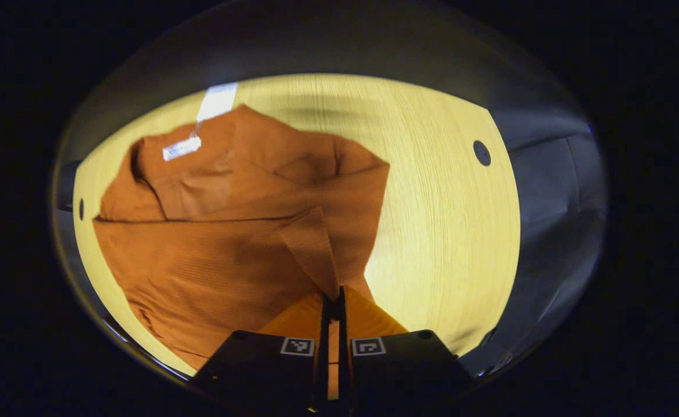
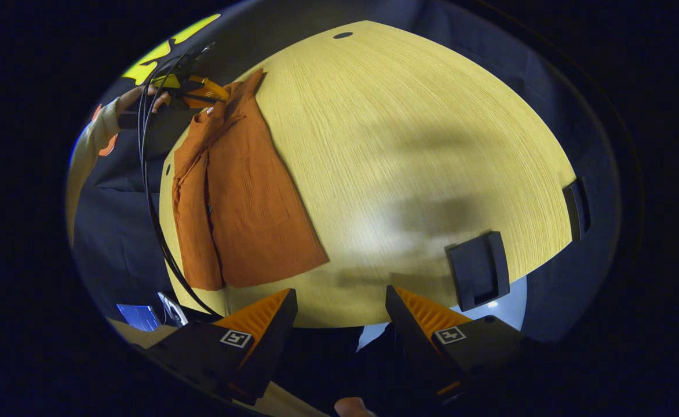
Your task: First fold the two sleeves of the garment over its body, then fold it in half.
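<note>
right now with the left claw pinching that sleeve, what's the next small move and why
Probably carry the sleeve further across the orange garment and lay it flat: the left claw is shut on its cuff, lifted above the body, while the right claw hangs open off the table edge.

Dim warm light, soft shadows, fisheye-warped edges.

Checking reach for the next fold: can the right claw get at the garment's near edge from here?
Probably yes: the right claw is open, with bare table between it and the garment, nothing in between.

Left gripper view close over garment [image 1: 229, 231] — right gripper view farther back.
</note>
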Demonstrator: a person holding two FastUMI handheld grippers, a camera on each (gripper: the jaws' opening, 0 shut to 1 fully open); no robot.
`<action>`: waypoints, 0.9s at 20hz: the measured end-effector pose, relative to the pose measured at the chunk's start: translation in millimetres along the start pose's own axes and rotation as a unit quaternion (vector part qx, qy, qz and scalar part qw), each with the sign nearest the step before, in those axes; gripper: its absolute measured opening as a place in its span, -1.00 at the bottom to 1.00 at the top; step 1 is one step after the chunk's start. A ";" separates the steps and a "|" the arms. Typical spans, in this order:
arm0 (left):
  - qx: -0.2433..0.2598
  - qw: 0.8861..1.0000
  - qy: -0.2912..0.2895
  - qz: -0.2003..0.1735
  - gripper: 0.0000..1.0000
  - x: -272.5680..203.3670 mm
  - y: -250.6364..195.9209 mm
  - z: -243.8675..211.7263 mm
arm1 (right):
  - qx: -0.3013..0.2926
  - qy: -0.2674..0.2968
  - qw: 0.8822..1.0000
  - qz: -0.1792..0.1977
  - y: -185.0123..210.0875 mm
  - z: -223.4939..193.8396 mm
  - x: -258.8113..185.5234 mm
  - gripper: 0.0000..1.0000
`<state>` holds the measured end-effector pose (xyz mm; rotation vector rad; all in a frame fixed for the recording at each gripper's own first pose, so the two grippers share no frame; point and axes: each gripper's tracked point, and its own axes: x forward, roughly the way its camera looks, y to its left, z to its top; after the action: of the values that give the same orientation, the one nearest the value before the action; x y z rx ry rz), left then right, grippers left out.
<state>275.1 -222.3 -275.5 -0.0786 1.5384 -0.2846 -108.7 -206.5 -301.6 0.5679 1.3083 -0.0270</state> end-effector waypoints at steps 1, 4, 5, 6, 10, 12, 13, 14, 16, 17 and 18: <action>-0.008 1.000 -0.005 -0.006 -0.70 2.2 -1.4 1.4 | 0.000 -0.002 1.000 -0.001 -0.5 1.9 -0.5 0.96; -0.004 1.000 -0.005 -0.022 -0.43 -0.3 -7.7 -2.1 | 0.004 -0.003 1.000 0.002 3.0 5.8 0.1 0.96; -0.001 1.000 -0.006 -0.022 0.01 -5.4 -7.7 -2.6 | 0.004 -0.001 1.000 0.003 4.5 7.1 1.3 0.96; 0.001 1.000 -0.011 -0.023 0.44 -10.2 -8.3 -4.0 | 0.000 -0.001 1.000 0.004 6.9 9.3 1.8 0.96; -0.013 0.999 -0.034 -0.037 0.91 -38.3 -3.7 -15.9 | -0.025 -0.003 1.000 0.006 19.6 23.8 3.0 0.87; -0.020 0.998 -0.039 -0.034 0.98 -48.3 12.3 -29.9 | -0.040 -0.005 0.999 0.008 28.4 32.4 3.1 0.96; -0.024 0.998 -0.044 -0.034 0.98 -55.4 21.1 -37.4 | -0.048 -0.006 0.999 0.009 32.6 37.2 2.6 0.96; -0.029 0.998 -0.049 -0.038 0.99 -62.8 30.2 -46.9 | -0.056 -0.007 0.998 0.010 37.7 40.2 1.9 0.87; -0.042 0.996 -0.064 -0.042 0.98 -73.5 54.6 -68.2 | -0.073 -0.010 0.997 0.014 48.0 47.1 1.7 0.96; -0.049 0.996 -0.068 -0.044 1.00 -80.0 67.6 -83.4 | -0.080 -0.011 0.997 0.015 51.9 50.5 2.3 0.87; -0.056 0.995 -0.072 -0.044 0.98 -84.0 82.3 -98.2 | -0.086 -0.011 0.996 0.015 54.7 52.7 3.7 0.96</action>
<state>188.1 -111.0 -216.2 -0.2514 1.4086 -0.2561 -42.0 -179.7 -276.6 0.4385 1.2666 0.1030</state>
